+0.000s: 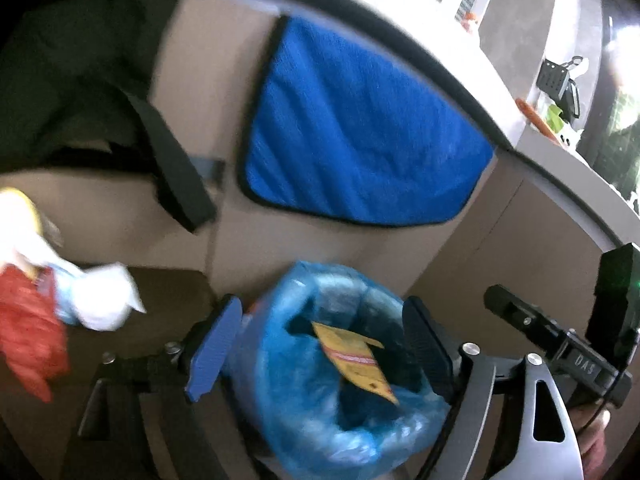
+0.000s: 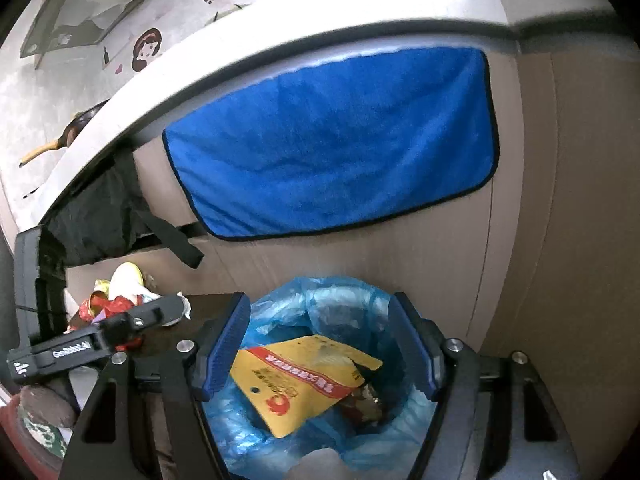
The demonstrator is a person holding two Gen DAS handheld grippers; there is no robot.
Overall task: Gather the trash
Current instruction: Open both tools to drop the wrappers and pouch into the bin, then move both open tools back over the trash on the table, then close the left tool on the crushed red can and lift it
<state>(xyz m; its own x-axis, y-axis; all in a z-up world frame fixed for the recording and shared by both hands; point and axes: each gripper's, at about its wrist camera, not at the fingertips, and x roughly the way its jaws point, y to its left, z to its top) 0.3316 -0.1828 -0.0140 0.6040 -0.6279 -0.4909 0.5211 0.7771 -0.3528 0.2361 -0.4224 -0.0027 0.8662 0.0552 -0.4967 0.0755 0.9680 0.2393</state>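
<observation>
A bin lined with a blue plastic bag [image 1: 304, 412] [image 2: 280, 436] stands on the floor against the cabinet. A yellow wrapper [image 1: 354, 360] [image 2: 304, 380] lies inside it on other scraps. My left gripper [image 1: 320, 344] is open and empty above the bin. My right gripper [image 2: 320, 348] is open and empty above the bin too. A pile of trash [image 1: 48, 300] [image 2: 116, 296], red wrappers, white paper and something yellow, lies on a dark low surface to the left of the bin. The right gripper's body shows in the left wrist view [image 1: 560, 344].
A blue cloth [image 1: 360, 128] [image 2: 332, 140] hangs over the counter edge on the cabinet front. A black bag with a strap [image 1: 168, 160] [image 2: 120, 208] hangs to its left. Kitchen items [image 1: 560, 92] stand on the counter.
</observation>
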